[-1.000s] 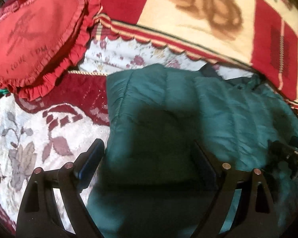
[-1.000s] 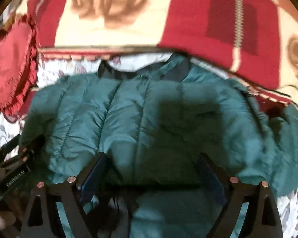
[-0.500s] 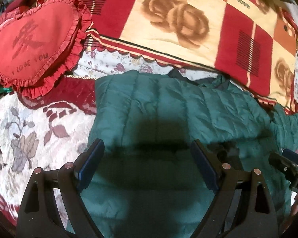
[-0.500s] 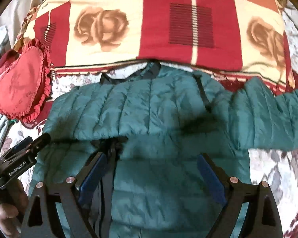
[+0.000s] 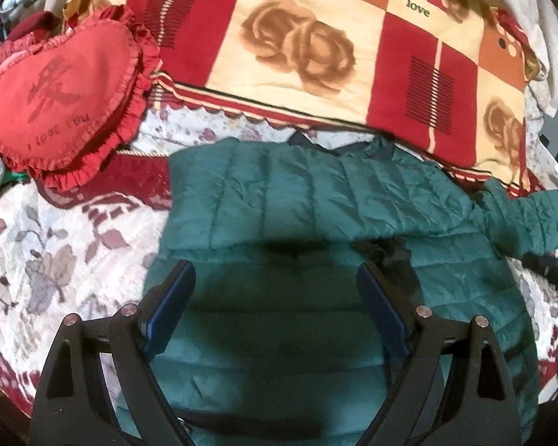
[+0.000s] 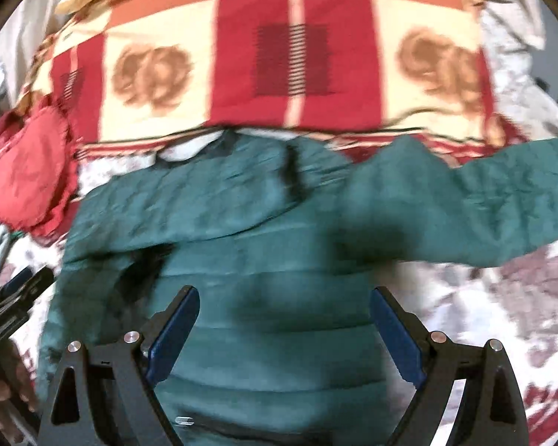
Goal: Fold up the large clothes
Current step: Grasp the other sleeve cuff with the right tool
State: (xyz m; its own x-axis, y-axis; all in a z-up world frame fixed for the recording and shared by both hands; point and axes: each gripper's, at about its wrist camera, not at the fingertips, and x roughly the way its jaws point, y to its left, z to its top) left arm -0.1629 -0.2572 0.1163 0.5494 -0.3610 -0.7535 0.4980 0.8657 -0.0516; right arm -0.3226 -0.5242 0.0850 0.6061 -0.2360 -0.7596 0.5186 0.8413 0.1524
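Both the left gripper and right gripper, jaws wide and empty, have pulled back from the green puffer jacket, leaving one sleeve unfolded.

Jacket flat on bed, one sleeve stretched right. Blanket behind jacket collar. Heart pillow behind-left, beside blanket. Both grippers above jacket's lower half.

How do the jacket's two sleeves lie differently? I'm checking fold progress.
The left sleeve is folded across the chest of the green jacket; the right sleeve stretches out sideways. The left sleeve rests on the jacket body, while the right sleeve's end lies on the floral bedspread. Both are green and quilted.
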